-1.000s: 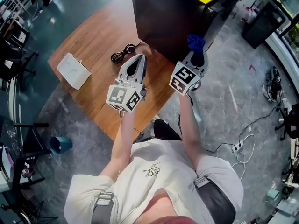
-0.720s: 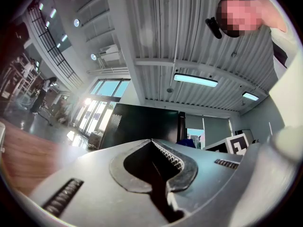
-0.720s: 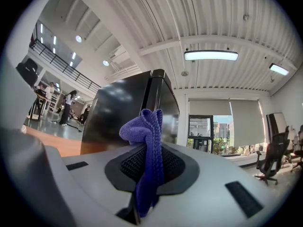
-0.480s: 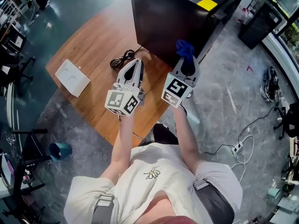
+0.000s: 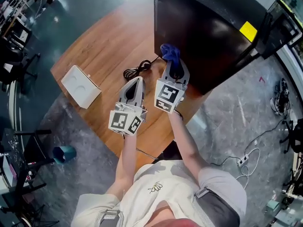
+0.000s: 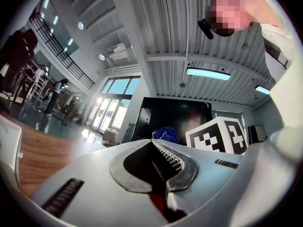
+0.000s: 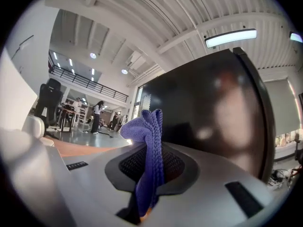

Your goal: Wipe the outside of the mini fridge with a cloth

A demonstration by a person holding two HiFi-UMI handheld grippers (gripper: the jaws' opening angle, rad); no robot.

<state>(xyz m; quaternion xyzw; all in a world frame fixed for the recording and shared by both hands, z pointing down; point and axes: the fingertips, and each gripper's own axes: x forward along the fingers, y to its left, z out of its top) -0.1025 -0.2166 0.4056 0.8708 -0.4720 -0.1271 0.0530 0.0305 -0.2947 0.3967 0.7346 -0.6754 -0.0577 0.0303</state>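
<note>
Right gripper (image 5: 173, 66) clamps blue cloth (image 5: 169, 52) beside mini fridge (image 5: 208, 32) (left gripper's (image 5: 137, 80) jaws together)

My pale T-shirt (image 5: 142, 203) bears a small flower print (image 5: 154, 188). My left gripper (image 5: 138, 81) and right gripper (image 5: 174, 66) are grey, each with a black-and-white marker cube (image 5: 126, 122).

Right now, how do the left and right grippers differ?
Load: the right gripper is shut on a blue cloth; the left gripper is shut on nothing.
Place: the right gripper is up at the fridge front, though cloth contact can't be confirmed; the left gripper hangs further back over the table, beside the cable.
Shared: both have their jaws together and point toward the fridge.
</note>
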